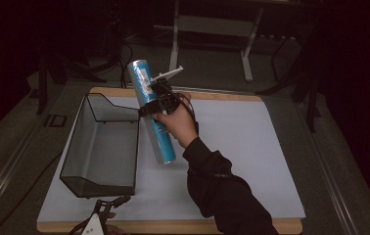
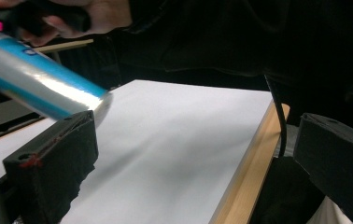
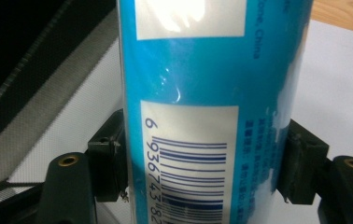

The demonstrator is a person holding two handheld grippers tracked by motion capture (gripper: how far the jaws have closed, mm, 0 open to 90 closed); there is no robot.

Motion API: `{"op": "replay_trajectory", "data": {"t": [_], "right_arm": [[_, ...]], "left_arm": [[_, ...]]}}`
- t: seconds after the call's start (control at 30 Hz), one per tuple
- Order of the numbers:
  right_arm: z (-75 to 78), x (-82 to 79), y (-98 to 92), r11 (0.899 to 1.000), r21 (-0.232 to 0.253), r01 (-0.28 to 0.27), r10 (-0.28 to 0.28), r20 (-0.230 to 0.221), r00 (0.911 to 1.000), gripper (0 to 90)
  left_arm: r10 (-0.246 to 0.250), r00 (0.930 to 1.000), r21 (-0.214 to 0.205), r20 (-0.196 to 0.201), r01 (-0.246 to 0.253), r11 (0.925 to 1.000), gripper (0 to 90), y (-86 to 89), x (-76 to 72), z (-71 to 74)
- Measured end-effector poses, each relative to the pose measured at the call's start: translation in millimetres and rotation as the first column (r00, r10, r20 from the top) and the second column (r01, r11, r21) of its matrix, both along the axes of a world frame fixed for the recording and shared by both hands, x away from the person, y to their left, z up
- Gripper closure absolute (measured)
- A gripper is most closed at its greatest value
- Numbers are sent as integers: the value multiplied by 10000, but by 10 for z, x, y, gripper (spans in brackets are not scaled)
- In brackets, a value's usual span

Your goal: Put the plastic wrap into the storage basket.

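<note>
A long blue tube (image 1: pixel 152 113) with a white barcode label (image 3: pixel 191 154) hangs tilted in the air beside the right wall of the black mesh basket (image 1: pixel 102 147). My right gripper (image 1: pixel 154 103) is shut on the tube's middle, one jaw on each side of it. The tube's shiny lower end (image 2: pixel 48 86) shows above the white mat in the left gripper view. My left gripper (image 1: pixel 112 204) rests at the table's front edge near the basket's near corner, its jaws open with nothing between them.
A white mat (image 1: pixel 232 147) covers the wooden table (image 1: pixel 173 226). The basket stands on the mat's left half. Behind the table are a white frame's legs (image 1: pixel 212 29) and dark stands on the floor.
</note>
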State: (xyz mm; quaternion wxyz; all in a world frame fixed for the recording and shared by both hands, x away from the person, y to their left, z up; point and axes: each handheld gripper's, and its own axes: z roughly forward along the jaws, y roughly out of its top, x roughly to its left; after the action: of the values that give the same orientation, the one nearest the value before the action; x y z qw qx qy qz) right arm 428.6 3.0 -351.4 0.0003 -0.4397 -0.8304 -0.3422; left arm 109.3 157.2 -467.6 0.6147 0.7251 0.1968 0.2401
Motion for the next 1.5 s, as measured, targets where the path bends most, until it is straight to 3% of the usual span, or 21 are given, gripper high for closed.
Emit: {"op": "replay_trajectory", "data": {"t": [0.13, 0.33, 0.57, 0.63, 0.7, 0.77, 0.83, 0.9, 0.97, 1.07, 1.2, 1.27, 1.4, 1.5], "right_arm": [[20, -38, 171, 9995, 314, 86, -90, 116, 9999, 318], [23, -95, 448, 9973, 733, -76, 84, -99, 9999, 318], [-72, -209, 760, 9911, 1304, -274, 285, -72, 9996, 318], [-138, -198, 792, 9800, 1940, -433, 509, -344, 9981, 318], [-199, -196, 830, 9752, 2200, -248, 386, -588, 9975, 318], [-251, -218, 890, 9813, 1910, -253, 303, -235, 9993, 317], [-318, -227, 929, 9833, 1794, -311, 351, -190, 9992, 317], [-408, -205, 940, 9759, 2164, -269, 424, -673, 9968, 317], [-476, -205, 953, 9741, 2253, -182, 387, -870, 9955, 317], [-572, -225, 1000, 9830, 1830, -125, 273, -788, 9965, 318], [-671, -242, 1014, 9862, 1655, 0, 183, -1092, 9938, 318], [-721, -277, 1025, 9923, 1234, 142, -21, -977, 9952, 318], [-809, -323, 1022, 9951, 927, 343, -236, -1139, 9932, 317], [-891, -348, 1011, 9935, 912, 675, -532, -1511, 9871, 317]], "left_arm": [[14, 10000, -1, -19, -14, 10000, 8, 4, -2, 0], [75, 10000, -44, -10, -75, 10000, 8, 17, -10, 3], [62, 10000, -2, 24, -62, 10000, 8, 19, -26, 0], [103, 9999, 43, 8, -103, 9999, 7, 21, -24, -4], [155, 9999, 59, 5, -155, 9999, 8, 23, -24, -5], [164, 9999, 41, 3, -164, 9999, 8, 24, -26, -5], [149, 9999, 31, 31, -149, 9999, 7, 23, -34, -5], [124, 9999, 80, 5, -124, 9999, 8, 21, -36, -7], [124, 9999, 109, 10, -124, 9999, 7, 18, -35, -9], [124, 9999, 98, 8, -124, 9999, 8, 19, -33, -9], [112, 9999, 66, 4, -112, 9999, 7, 19, -34, -8], [93, 10000, 67, -7, -93, 9999, 7, 17, -33, -9], [81, 10000, 77, -16, -80, 9999, 7, 14, -33, -10], [77, 10000, 98, -6, -77, 9999, 8, 13, -34, -9]]}}
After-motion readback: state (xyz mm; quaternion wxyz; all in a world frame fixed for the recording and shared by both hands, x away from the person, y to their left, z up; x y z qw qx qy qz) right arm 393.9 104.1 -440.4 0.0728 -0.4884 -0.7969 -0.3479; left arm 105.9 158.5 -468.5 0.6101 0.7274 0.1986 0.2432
